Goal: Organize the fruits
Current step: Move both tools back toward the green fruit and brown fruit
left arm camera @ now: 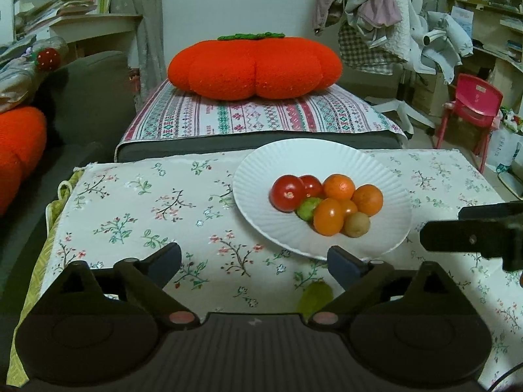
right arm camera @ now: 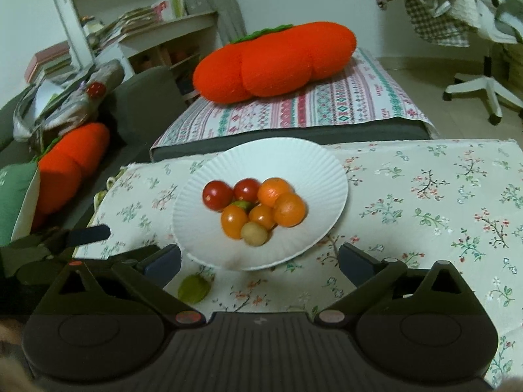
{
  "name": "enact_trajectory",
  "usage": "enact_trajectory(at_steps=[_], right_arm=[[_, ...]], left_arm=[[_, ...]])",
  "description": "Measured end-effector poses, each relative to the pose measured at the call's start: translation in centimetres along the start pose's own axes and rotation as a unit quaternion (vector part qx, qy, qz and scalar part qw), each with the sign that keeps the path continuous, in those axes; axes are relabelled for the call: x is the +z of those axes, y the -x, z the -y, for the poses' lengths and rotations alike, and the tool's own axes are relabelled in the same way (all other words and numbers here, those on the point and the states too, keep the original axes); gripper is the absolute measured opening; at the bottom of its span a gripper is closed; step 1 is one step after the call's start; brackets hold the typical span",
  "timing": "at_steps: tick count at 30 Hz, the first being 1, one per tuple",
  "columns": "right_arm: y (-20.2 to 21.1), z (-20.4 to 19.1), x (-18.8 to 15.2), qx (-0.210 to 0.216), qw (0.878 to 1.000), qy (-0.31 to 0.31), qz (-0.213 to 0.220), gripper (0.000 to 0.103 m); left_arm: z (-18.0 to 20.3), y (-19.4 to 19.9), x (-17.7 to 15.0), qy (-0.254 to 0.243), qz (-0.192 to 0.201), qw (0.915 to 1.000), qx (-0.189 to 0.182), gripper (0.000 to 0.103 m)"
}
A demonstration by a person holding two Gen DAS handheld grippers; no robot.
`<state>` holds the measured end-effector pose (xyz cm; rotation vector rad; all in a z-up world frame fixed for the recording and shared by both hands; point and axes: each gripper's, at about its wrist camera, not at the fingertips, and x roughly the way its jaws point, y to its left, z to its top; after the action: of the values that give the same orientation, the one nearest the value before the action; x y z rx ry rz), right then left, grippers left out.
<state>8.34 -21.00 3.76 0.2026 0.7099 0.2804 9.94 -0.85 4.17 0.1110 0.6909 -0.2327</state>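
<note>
A white ribbed plate (left arm camera: 287, 160) (right arm camera: 294, 163) on the floral tablecloth holds several small fruits: red tomatoes (left arm camera: 287, 192) (right arm camera: 217, 195), orange ones (left arm camera: 339, 187) (right arm camera: 289, 209), a green one (left arm camera: 309, 208) and a tan one (left arm camera: 358, 224) (right arm camera: 254, 234). A loose green fruit (left arm camera: 315, 299) (right arm camera: 193, 289) lies on the cloth in front of the plate. My left gripper (left arm camera: 254, 263) is open and empty, left of the plate's near rim. My right gripper (right arm camera: 260, 261) is open and empty over the plate's near rim.
The other gripper shows at the right edge of the left wrist view (left arm camera: 474, 235) and at the left edge of the right wrist view (right arm camera: 65, 238). An orange pumpkin cushion (left arm camera: 255, 65) lies on a patterned bench behind the table. A sofa (left arm camera: 81, 98) stands left.
</note>
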Motion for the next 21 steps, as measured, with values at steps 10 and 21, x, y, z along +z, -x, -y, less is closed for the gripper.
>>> enact_trajectory(at_steps=[10,21], right_arm=[[-0.4,-0.9,-0.7,-0.003,1.0,0.018,-0.02,0.103],[-0.7,-1.3,-1.1,-0.006,0.999,0.022,-0.031,0.103]], left_arm=[[-0.9,0.4,-0.6,0.027,-0.023,0.9994,-0.003,0.086],[-0.5,1.4,-2.7,0.009,-0.053,0.9985,-0.006,0.086]])
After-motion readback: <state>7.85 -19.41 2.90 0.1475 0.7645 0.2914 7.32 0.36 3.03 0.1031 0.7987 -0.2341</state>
